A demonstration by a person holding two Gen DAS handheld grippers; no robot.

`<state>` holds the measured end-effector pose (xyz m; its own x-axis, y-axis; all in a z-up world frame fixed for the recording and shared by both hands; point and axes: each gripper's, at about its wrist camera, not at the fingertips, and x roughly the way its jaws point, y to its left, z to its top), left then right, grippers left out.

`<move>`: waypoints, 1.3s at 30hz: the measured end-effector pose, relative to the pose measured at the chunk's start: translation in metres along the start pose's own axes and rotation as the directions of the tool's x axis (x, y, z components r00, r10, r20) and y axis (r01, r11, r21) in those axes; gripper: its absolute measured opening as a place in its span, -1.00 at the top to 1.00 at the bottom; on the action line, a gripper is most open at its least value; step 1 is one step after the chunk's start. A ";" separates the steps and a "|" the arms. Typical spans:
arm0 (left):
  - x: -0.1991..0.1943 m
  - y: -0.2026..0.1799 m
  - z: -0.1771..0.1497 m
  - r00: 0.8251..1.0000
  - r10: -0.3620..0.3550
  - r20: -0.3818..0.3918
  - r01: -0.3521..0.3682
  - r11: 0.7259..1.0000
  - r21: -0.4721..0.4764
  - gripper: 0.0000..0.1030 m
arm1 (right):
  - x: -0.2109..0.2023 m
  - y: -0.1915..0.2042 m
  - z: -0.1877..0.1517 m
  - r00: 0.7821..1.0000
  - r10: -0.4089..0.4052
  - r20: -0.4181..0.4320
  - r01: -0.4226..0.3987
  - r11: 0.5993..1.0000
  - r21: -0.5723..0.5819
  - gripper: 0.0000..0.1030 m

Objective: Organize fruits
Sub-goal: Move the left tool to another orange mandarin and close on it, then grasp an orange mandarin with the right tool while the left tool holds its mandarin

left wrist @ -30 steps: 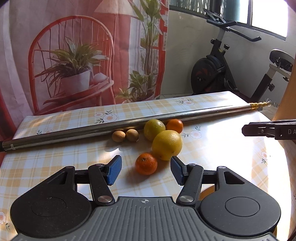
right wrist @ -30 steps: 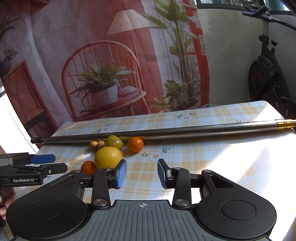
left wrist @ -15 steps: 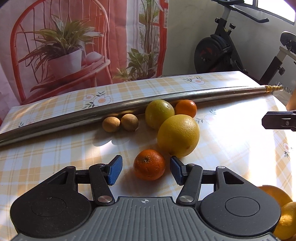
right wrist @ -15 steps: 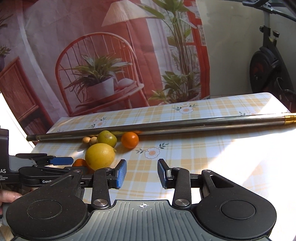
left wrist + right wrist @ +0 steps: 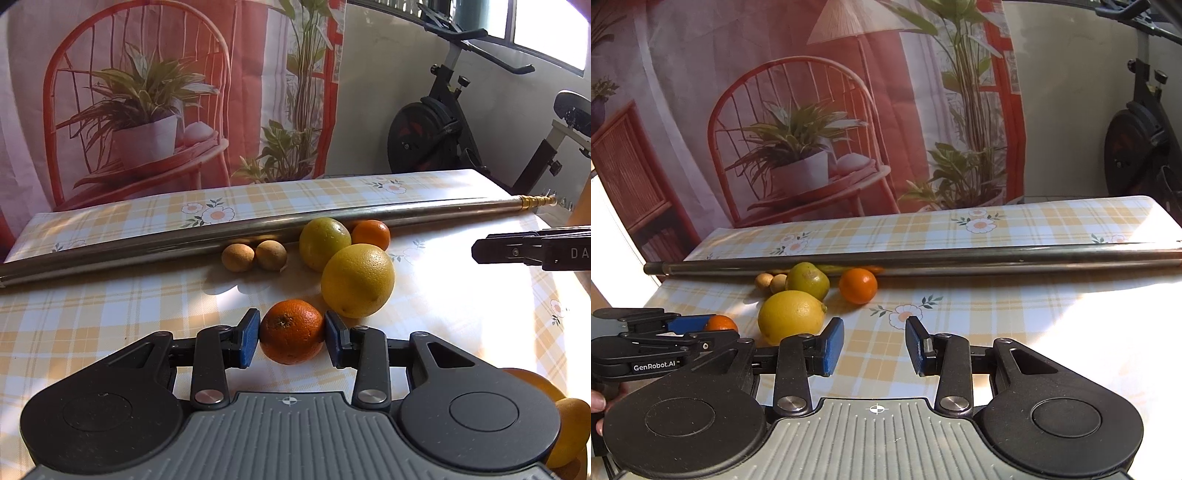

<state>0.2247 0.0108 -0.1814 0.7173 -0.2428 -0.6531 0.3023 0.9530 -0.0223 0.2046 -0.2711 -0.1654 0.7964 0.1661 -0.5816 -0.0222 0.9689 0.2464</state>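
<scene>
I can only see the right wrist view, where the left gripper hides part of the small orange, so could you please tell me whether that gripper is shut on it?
Observer: Yes. In the left wrist view, both blue pads of the left gripper touch the sides of the small orange.
Operator: Thank you. Is any fruit outside my frame?
Observer: Yes, more orange-yellow fruit shows at the near right edge, beside the gripper's body.
Operator: And how does the rod end on the right?
Observer: The metal rod ends in a brass tip near the table's right edge.
</scene>
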 end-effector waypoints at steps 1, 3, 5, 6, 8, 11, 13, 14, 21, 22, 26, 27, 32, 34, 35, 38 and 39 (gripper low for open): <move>-0.004 0.001 0.000 1.000 0.002 0.010 -0.001 1.000 -0.002 0.23 | 0.003 0.002 0.001 1.000 0.001 0.006 -0.001 1.000 -0.017 0.32; -0.013 0.001 0.000 0.999 0.011 0.033 -0.011 1.000 -0.003 0.23 | 0.007 0.007 0.004 1.000 0.003 0.015 -0.002 0.999 -0.044 0.32; -0.021 0.002 -0.001 0.998 0.019 0.054 -0.018 1.000 -0.009 0.23 | 0.014 0.013 0.007 1.000 0.016 0.010 -0.016 0.998 -0.067 0.32; -0.024 0.003 -0.002 0.998 0.020 0.061 -0.019 1.000 -0.012 0.23 | 0.016 0.016 0.007 1.000 0.025 0.005 -0.024 0.997 -0.078 0.32; -0.032 0.003 -0.003 0.997 0.021 0.080 -0.019 0.999 -0.026 0.23 | 0.021 0.022 0.010 0.999 0.032 0.004 -0.031 0.995 -0.099 0.32; -0.039 0.004 -0.002 0.995 0.025 0.099 -0.021 0.999 -0.043 0.23 | 0.028 0.028 0.013 1.000 0.007 0.029 -0.003 0.992 -0.128 0.32; -0.041 0.003 -0.003 0.994 0.031 0.105 -0.025 0.998 -0.051 0.23 | 0.035 0.029 0.015 0.999 -0.010 0.037 0.016 0.989 -0.146 0.32; -0.042 0.003 -0.003 0.994 0.035 0.106 -0.029 0.998 -0.060 0.23 | 0.039 0.030 0.017 0.999 -0.017 0.039 0.022 0.988 -0.150 0.32; -0.040 0.014 -0.012 0.993 0.060 0.101 -0.050 0.993 -0.106 0.23 | 0.070 0.027 0.021 0.998 -0.052 0.044 0.058 0.987 -0.147 0.32; -0.040 0.015 -0.012 0.993 0.065 0.100 -0.055 0.993 -0.108 0.23 | 0.074 0.026 0.021 0.998 -0.052 0.037 0.057 0.989 -0.135 0.32; -0.041 0.026 -0.012 0.992 0.081 0.097 -0.068 0.989 -0.134 0.23 | 0.088 0.020 0.023 0.999 -0.043 0.012 0.044 0.995 -0.088 0.32; -0.041 0.028 -0.012 0.992 0.083 0.097 -0.069 0.988 -0.140 0.23 | 0.092 0.019 0.024 0.999 -0.037 0.006 0.037 0.997 -0.074 0.32; -0.040 0.031 -0.012 0.992 0.086 0.097 -0.072 0.988 -0.138 0.23 | 0.102 0.020 0.024 1.000 -0.020 -0.018 0.019 0.998 -0.055 0.32; -0.040 0.029 -0.014 0.992 0.080 0.094 -0.067 0.988 -0.136 0.23 | 0.107 0.022 0.023 0.999 -0.018 -0.032 0.017 0.998 -0.056 0.32; -0.040 0.029 -0.014 0.993 0.077 0.093 -0.064 0.989 -0.135 0.23 | 0.110 0.023 0.023 0.999 -0.020 -0.038 0.018 0.998 -0.056 0.32; -0.040 0.027 -0.016 0.994 0.065 0.091 -0.053 0.990 -0.132 0.23 | 0.115 0.025 0.023 0.999 -0.014 -0.052 0.011 0.998 -0.054 0.31; -0.040 0.026 -0.016 0.994 0.062 0.091 -0.050 0.990 -0.131 0.23 | 0.117 0.024 0.023 0.998 -0.012 -0.056 0.009 0.999 -0.048 0.31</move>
<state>0.1941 0.0480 -0.1678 0.7886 -0.1986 -0.5820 0.1813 0.9794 -0.0885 0.3111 -0.2324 -0.2092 0.7613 0.1644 -0.6272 -0.0434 0.9781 0.2038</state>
